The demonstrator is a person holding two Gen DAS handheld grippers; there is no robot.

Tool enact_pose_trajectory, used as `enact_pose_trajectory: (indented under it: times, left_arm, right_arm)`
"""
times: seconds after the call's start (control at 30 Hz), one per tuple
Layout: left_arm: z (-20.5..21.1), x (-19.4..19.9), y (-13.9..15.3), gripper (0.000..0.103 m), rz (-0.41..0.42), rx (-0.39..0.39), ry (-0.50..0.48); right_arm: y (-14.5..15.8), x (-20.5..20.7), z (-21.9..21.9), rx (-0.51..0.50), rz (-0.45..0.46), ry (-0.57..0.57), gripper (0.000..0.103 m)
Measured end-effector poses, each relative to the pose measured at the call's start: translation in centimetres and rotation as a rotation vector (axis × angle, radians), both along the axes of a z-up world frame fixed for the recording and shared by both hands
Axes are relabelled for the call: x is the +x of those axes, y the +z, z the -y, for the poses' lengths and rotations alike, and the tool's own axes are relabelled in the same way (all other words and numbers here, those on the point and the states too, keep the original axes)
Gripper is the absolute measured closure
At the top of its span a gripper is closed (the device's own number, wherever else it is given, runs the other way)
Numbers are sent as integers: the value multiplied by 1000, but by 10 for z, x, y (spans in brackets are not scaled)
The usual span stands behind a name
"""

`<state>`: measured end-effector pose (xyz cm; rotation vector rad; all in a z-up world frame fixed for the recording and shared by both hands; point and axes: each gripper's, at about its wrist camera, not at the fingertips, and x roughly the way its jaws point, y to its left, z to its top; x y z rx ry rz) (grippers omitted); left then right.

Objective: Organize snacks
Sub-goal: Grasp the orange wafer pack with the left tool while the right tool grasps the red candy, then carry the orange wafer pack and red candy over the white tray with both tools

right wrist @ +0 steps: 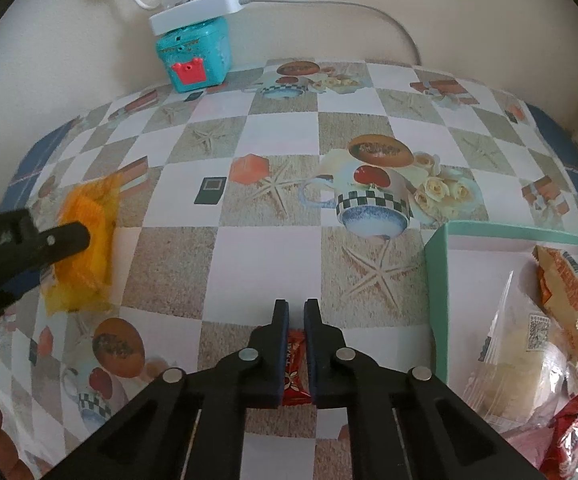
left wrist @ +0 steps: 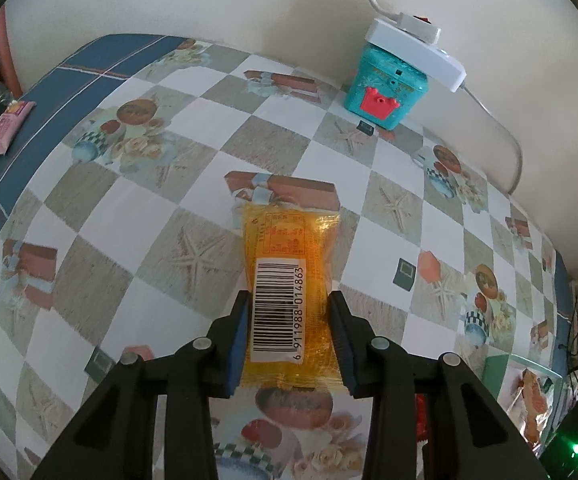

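Observation:
My left gripper (left wrist: 289,304) is shut on an orange snack packet (left wrist: 289,276) with a barcode label, its blue pads pressed on both long sides, at the patterned tablecloth. The same packet (right wrist: 85,232) and the left gripper's finger (right wrist: 61,238) show at the left of the right wrist view. My right gripper (right wrist: 296,312) is shut on a small red wrapped candy (right wrist: 295,364) just above the table. A green-rimmed box (right wrist: 437,280) at the right holds several snack packets.
A teal tin (left wrist: 385,88) with a white power strip (left wrist: 417,48) on top stands at the wall. A pink packet (left wrist: 7,128) lies at the far left on the blue border. The box also shows at lower right of the left wrist view (left wrist: 537,368).

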<state>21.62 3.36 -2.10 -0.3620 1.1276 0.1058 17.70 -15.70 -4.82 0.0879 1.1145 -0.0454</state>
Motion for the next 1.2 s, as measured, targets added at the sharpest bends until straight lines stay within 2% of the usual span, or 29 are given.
enact_pose_trajectory:
  times: [0.23,0.43,0.53,0.6,0.67,0.97,1.07,1.2]
  left_arm:
    - [-17,-5,-3,63,-23,-61,37]
    - [-24,-7,-4,63,-34,-91,49]
    - [-27,-9,-3,63,-41,-103,52]
    - [-29,-11,-2,63,-44,-108,53]
    - [-32,-15,0,63,-44,-113,55]
    - [-36,-27,6,63,-41,-117,58]
    - [-36,-29,7,63,-43,-116,57]
    - [-34,-34,9,63,-44,-111,55]
  right_arm:
    - [-1,-1,11,73,-3,-14,99]
    - [0,0,16,112,-14,-25,98]
    - [2,-1,19,138,-32,-31,90]
    - [3,-4,23,185,-40,-43,73]
    - [5,-6,24,203,-45,-47,68]
    - [4,-15,10,166,-78,5,68]
    - [3,-18,0,95,-75,39,69]
    - [2,-23,-6,45,-84,66,82]
